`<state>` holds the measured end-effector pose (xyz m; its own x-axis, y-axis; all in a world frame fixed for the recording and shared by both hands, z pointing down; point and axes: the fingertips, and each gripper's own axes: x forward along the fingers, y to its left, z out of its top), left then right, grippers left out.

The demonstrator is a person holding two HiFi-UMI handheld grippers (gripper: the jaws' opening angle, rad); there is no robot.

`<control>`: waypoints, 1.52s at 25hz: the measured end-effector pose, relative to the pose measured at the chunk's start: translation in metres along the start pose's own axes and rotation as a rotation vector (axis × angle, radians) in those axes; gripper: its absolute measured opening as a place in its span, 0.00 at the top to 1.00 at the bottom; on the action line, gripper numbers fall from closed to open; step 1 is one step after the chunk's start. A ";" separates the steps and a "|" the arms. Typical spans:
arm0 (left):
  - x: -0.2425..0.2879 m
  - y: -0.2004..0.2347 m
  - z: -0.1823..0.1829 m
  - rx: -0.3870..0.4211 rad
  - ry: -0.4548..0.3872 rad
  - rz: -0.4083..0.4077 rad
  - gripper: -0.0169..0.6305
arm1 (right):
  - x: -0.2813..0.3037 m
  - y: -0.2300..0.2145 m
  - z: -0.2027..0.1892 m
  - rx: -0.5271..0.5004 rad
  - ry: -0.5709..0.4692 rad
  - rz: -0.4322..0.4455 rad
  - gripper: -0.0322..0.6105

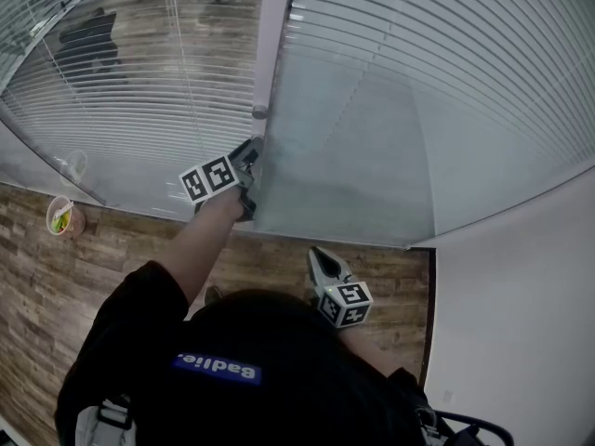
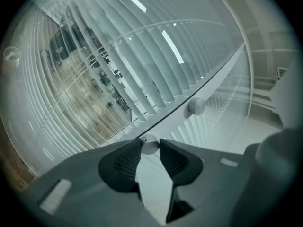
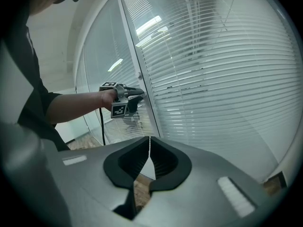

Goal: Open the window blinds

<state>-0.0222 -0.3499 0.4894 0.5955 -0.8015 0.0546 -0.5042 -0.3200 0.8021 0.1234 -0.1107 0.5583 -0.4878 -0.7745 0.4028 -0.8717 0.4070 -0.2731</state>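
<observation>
At glass wall: white blinds (image 1: 446,82) on both sides of upright frame (image 1: 275,35).
L gripper (image 2: 150,143): clamped on small round knob (image 2: 150,149) at frame; 2nd knob (image 2: 196,106) further along frame.
R gripper (image 3: 148,144): jaws together, nothing held, back from glass.

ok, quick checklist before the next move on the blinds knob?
1. Left gripper on the small round silver knob: ok, fingers pinch it from both sides.
2. Grip depth: not ok, the knob sits at the very fingertips and might slip.
3. Right gripper out of the way: ok, shut, empty, back from the glass.
4. White slats in the left pane open: ok, partly, the room shows through.
5. White slats in the right pane open: not ok, no view through.
6. Which pane this knob drives: cannot tell.
</observation>
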 end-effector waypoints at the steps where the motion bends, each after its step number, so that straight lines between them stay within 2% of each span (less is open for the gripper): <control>1: 0.000 0.000 0.000 -0.009 0.002 -0.003 0.79 | 0.000 0.000 0.000 0.000 0.000 0.000 0.93; 8: 0.001 0.002 0.001 -0.045 0.014 -0.017 0.79 | 0.002 0.001 0.000 0.000 0.000 0.006 0.93; 9: -0.001 0.002 0.002 -0.032 0.012 -0.020 0.78 | 0.002 0.002 0.001 -0.002 0.000 0.008 0.92; 10: -0.003 0.000 0.005 0.015 0.006 -0.019 0.78 | 0.002 0.002 0.001 -0.005 0.000 0.010 0.91; 11: -0.007 -0.002 0.009 0.113 -0.001 -0.012 0.77 | 0.002 0.003 0.001 -0.007 0.000 0.014 0.90; 12: -0.011 -0.007 0.013 0.272 0.001 0.003 0.76 | 0.002 0.003 0.001 -0.006 0.000 0.016 0.89; 14: -0.017 -0.017 0.013 0.728 0.046 0.047 0.68 | 0.001 0.002 0.000 0.001 0.001 0.016 0.89; 16: -0.017 -0.024 0.002 1.195 0.117 0.085 0.68 | 0.001 0.002 -0.001 0.006 0.004 0.015 0.89; 18: -0.014 -0.024 -0.011 1.545 0.178 0.104 0.68 | 0.002 0.003 -0.002 0.005 0.006 0.014 0.89; 19: -0.011 -0.023 -0.016 1.683 0.205 0.114 0.68 | 0.002 0.003 -0.002 0.003 0.008 0.013 0.89; 21: -0.008 -0.018 -0.023 1.901 0.252 0.134 0.68 | 0.003 0.004 -0.003 0.002 0.011 0.010 0.89; 23: -0.004 -0.012 -0.026 2.042 0.283 0.146 0.69 | 0.002 0.003 -0.004 0.005 0.013 0.004 0.89; 26: -0.001 -0.009 -0.027 2.154 0.297 0.152 0.72 | 0.000 0.001 -0.006 0.008 0.014 -0.006 0.89; 29: 0.002 -0.010 -0.026 2.208 0.295 0.153 0.77 | 0.000 -0.001 -0.006 0.011 0.015 -0.013 0.89; 32: 0.001 -0.010 -0.025 2.167 0.279 0.152 0.78 | -0.002 -0.004 -0.005 0.014 0.010 -0.025 0.90; 38: 0.002 -0.010 -0.024 1.998 0.227 0.177 0.79 | -0.005 -0.007 -0.005 0.017 0.006 -0.037 0.90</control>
<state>-0.0016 -0.3362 0.4959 0.4437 -0.8661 0.2303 -0.3095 -0.3892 -0.8676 0.1318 -0.1076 0.5624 -0.4554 -0.7858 0.4185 -0.8883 0.3696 -0.2725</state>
